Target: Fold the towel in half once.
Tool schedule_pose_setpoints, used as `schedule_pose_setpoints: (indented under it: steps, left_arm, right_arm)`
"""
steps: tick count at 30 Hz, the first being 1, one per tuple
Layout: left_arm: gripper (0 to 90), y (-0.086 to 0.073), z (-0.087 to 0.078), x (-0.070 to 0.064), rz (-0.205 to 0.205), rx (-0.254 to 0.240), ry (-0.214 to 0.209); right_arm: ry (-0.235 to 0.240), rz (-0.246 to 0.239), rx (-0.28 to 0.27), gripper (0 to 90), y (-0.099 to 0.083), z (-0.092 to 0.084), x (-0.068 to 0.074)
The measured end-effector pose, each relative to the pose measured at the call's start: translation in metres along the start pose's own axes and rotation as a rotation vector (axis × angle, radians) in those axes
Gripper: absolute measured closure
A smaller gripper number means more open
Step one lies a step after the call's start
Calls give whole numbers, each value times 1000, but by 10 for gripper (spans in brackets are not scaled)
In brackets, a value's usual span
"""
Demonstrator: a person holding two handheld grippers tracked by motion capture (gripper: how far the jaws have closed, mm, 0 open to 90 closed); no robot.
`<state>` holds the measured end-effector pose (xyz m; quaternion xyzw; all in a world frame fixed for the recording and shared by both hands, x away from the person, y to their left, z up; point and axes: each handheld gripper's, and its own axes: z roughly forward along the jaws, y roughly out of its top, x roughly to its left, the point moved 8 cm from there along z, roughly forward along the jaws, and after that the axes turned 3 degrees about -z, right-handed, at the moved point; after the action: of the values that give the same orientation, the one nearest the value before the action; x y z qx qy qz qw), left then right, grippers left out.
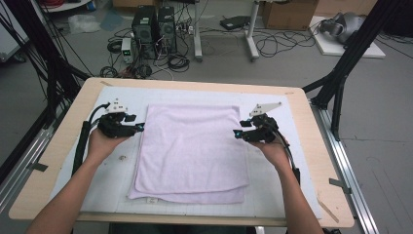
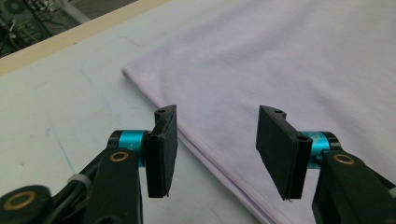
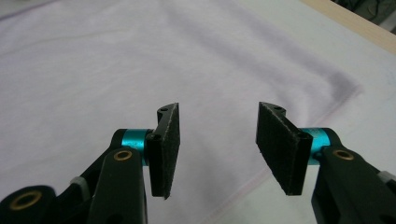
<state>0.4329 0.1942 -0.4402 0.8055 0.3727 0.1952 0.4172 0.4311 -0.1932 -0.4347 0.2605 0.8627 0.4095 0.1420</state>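
On the counter [image 1: 311, 161], over its white mat [image 1: 292, 146], the lilac towel [image 1: 192, 151] lies folded once, upper layer sitting a little short of the lower one along the near edge. I have the left gripper [image 1: 139, 127] just off the towel's left edge and the right gripper [image 1: 237, 133] at its right edge, each with jaws parted and nothing between them; both gripper views show bare pads above the cloth. I judge one fold done and the towel let go. What is left, as I read it, is another fold to bring it down to a smaller stack, then squaring the edges
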Motion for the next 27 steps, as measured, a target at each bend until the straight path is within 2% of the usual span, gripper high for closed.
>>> schedule_pose_setpoints:
  steps: [4, 6, 7, 9, 11, 14, 16, 21, 23, 27]
  left_arm:
    - [487, -18, -15, -23, 23, -21, -45]
    - [488, -30, -20, -34, 34, -14, -68]
    - [488, -36, -22, -38, 44, -10, -79]
    - [493, -46, -25, -50, 56, -2, -108]
    - [503, -54, -28, -61, 69, 2, -144]
    - [548, -64, -30, -75, 120, 28, -188]
    - [550, -71, -32, -80, 136, 49, -210]
    - [551, -92, -38, -81, 154, 94, -213]
    - [551, -97, -42, -80, 138, 76, -210]
    - [546, -103, -50, -78, 141, 82, -204]
  right_arm:
    - [21, -27, -7, 501, -19, -8, 24]
    - [43, -12, 19, 490, -30, -12, 33]
    - [50, -9, 10, 495, -34, -14, 38]
    - [36, -31, 1, 500, -43, -17, 45]
    - [53, -15, 0, 500, -51, -20, 51]
    - [64, -25, 7, 498, -60, -21, 61]
    - [73, -27, 2, 495, -63, -20, 66]
    - [95, -51, 7, 484, -70, -17, 79]
    - [103, -60, 14, 481, -72, -15, 82]
    - [113, -65, 14, 479, -74, -16, 89]
